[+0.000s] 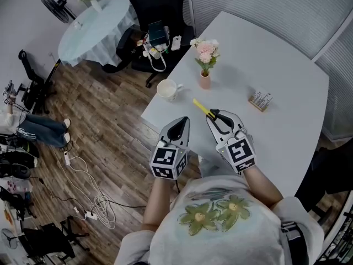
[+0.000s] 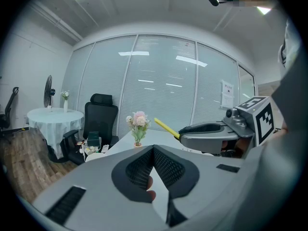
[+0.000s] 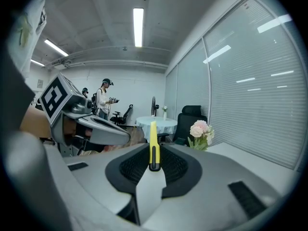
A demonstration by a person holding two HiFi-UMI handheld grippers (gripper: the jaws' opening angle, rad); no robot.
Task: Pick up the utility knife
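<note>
A slim yellow utility knife (image 1: 202, 107) is clamped between the jaws of my right gripper (image 1: 215, 115). Its free end sticks out past the tips toward the flower vase. In the right gripper view the knife (image 3: 153, 146) stands upright between the dark pads of the right gripper (image 3: 154, 165). My left gripper (image 1: 182, 121) sits just left of it, shut with nothing in it. In the left gripper view the left gripper's (image 2: 154, 150) pads meet at the tip, and the knife (image 2: 166, 127) pokes out of the right gripper (image 2: 202, 129) above the table.
On the white table (image 1: 276, 54) stand a small vase of pink flowers (image 1: 204, 57), a white cup (image 1: 167, 89) near the left edge and a small box (image 1: 260, 100). Beyond the edge are a black office chair (image 1: 154, 4) and a round clothed table (image 1: 94, 26). People (image 3: 103, 100) stand far off.
</note>
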